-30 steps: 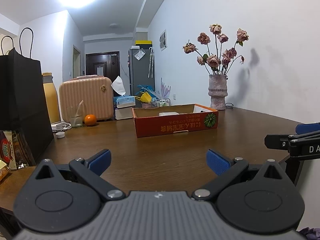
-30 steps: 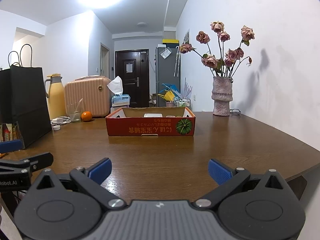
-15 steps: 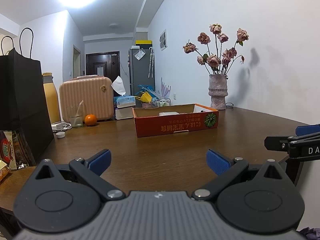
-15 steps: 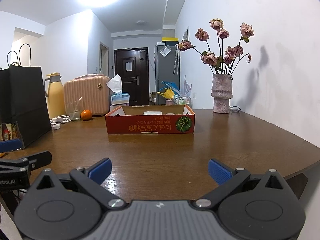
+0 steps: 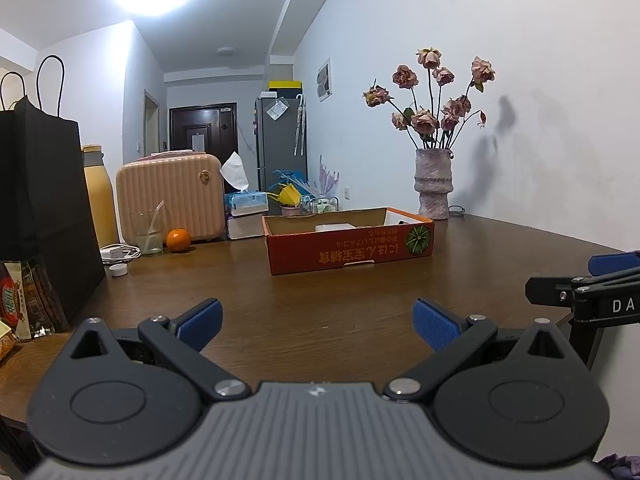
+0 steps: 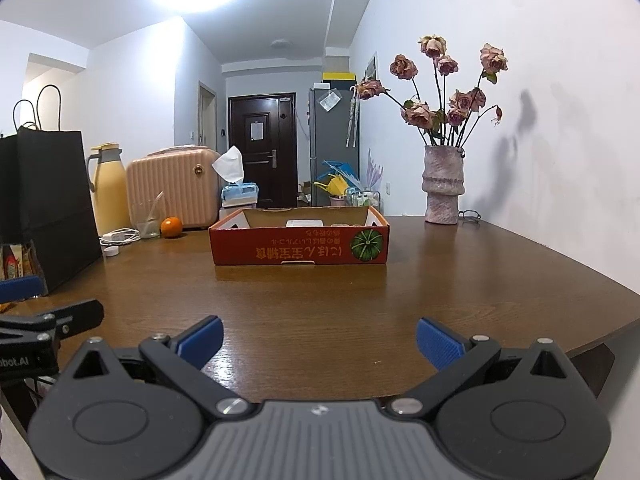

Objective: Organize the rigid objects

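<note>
A shallow red cardboard box [image 5: 350, 246] with a pumpkin print stands in the middle of the brown table [image 5: 280, 304]; a white flat object [image 5: 335, 227] lies inside it. The box also shows in the right wrist view [image 6: 298, 245]. My left gripper [image 5: 318, 322] is open and empty above the table's near edge, well short of the box. My right gripper [image 6: 319, 340] is open and empty, also at the near edge. Each gripper shows at the side of the other's view.
A black paper bag [image 5: 38, 216], snack packets [image 5: 24, 304], a yellow jug [image 6: 106, 192], a pink case [image 5: 170, 196], a glass [image 5: 148, 232], an orange [image 5: 178, 240], a white cap [image 5: 119, 269], a tissue box [image 5: 245, 200] and a vase of dried roses [image 5: 433, 184] stand along the table's left and back.
The right gripper's view has shifted slightly, with the box drifting a little in frame. The left gripper has held still. Both stay open.
</note>
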Tool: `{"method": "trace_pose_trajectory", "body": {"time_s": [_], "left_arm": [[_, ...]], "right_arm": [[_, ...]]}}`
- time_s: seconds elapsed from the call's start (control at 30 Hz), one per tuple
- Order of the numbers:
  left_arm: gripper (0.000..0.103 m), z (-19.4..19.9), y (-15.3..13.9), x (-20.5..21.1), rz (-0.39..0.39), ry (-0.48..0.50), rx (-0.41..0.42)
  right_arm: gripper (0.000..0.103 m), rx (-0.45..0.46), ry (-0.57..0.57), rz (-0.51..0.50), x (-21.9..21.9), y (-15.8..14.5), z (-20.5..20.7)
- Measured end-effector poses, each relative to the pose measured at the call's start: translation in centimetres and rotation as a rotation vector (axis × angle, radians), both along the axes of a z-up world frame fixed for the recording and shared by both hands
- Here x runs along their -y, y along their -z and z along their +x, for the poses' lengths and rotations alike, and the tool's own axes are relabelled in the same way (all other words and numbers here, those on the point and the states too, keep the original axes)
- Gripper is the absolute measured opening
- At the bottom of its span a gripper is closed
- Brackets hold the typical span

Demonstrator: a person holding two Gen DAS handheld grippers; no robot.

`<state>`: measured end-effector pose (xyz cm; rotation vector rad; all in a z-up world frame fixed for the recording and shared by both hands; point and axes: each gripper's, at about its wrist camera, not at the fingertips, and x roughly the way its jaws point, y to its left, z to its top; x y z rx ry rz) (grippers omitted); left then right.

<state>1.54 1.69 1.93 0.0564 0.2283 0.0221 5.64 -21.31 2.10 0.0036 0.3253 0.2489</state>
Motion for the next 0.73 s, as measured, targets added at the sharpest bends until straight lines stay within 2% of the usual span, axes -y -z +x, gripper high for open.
{"method": "trace_pose_trajectory", "body": {"time_s": [0.73], "left_arm": [[0.103,-0.18,0.16,0.18,-0.022,0.048,-0.01]], "right_arm": [[0.103,-0.01,0.001,-0.001,-0.06,0.34,0.03]]}}
